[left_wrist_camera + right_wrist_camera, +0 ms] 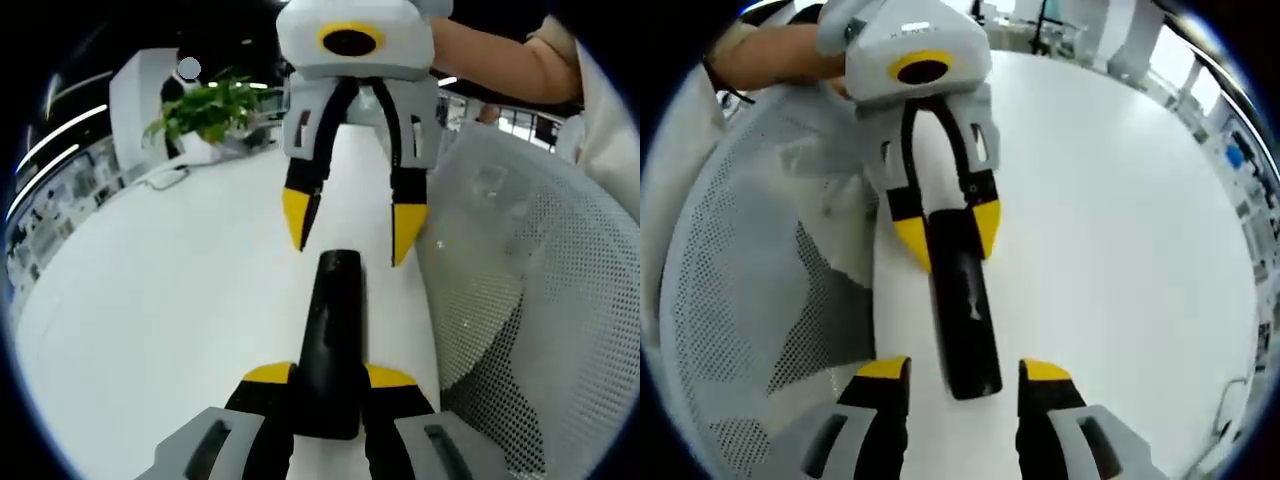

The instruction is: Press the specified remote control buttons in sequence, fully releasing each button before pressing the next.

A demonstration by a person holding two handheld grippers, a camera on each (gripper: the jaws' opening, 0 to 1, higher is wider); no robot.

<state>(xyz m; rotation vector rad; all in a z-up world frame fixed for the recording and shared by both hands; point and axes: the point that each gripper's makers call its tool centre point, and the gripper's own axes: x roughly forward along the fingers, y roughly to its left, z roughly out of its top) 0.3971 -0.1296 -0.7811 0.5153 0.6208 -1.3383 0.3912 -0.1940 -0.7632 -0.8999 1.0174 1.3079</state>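
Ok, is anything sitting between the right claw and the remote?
Nothing visible. The right claw is open, its tips flanking the near end of the black remote on the white table. The left claw grips the far end. The mesh chair back stays off to the side.

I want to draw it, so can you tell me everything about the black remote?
The remote is a long, slim black bar, glossy like plastic, lying flat on the white table. The left gripper is shut on one end, its yellow-tipped jaws clamping both sides. The right gripper is open around the other end, not touching it. Any buttons are too dark to make out.
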